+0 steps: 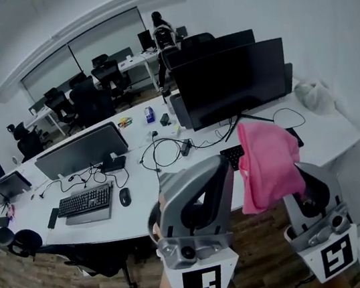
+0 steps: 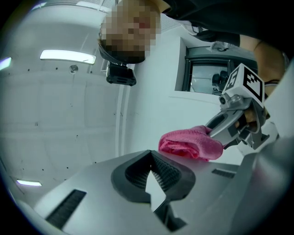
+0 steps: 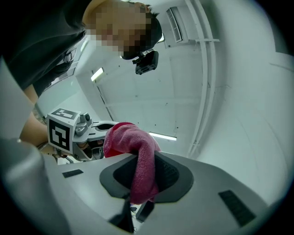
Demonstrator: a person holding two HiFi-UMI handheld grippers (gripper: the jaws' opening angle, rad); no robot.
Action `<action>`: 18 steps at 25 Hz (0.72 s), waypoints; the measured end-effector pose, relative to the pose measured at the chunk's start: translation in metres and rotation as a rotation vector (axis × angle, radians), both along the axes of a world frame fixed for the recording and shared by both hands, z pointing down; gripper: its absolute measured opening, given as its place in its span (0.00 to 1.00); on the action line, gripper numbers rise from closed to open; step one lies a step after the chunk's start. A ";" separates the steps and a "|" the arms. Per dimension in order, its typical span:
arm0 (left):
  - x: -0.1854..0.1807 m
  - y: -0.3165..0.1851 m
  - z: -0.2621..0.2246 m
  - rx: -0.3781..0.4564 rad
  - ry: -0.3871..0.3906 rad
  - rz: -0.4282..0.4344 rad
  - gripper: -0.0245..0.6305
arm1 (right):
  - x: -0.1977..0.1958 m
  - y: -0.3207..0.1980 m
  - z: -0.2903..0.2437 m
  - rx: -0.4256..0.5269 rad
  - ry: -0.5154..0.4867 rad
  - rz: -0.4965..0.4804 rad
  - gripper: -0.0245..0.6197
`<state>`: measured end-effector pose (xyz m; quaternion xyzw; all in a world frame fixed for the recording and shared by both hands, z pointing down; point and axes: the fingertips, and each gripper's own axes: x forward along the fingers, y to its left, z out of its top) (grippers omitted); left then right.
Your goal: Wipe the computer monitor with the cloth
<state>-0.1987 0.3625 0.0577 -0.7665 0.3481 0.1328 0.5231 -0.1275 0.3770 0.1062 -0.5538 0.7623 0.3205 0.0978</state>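
Evidently the wiping itself has not begun; this looks like the carry toward the screen. The long white surface (image 1: 315, 139) runs across the office, and the dark monitor (image 1: 231, 81) stands on it straight ahead, well apart from both tools. The pink cloth (image 1: 267, 160) hangs in the air short of the surface edge, bunched and drooping to one side. It is pinched in the right claw (image 1: 294, 189), whose pads are pressed onto a fold of the cloth (image 3: 138, 156) that runs down between them. The left claw (image 1: 214, 168) is just beside it, its pads closed tip to tip with nothing between them (image 2: 150, 176). The next move, I judge, calls for reaching the right claw forward over the surface. The loose bulk of cloth, rather than the claw, should meet the glass, flat enough to sweep it.
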 end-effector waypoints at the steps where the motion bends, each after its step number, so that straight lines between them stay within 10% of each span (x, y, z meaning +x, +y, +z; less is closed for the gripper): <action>1: 0.001 -0.011 -0.002 0.000 -0.001 0.001 0.04 | 0.001 -0.010 -0.002 -0.002 -0.001 -0.001 0.16; 18: 0.004 -0.212 -0.009 -0.065 0.010 0.035 0.04 | -0.005 -0.207 -0.011 -0.067 0.000 0.018 0.16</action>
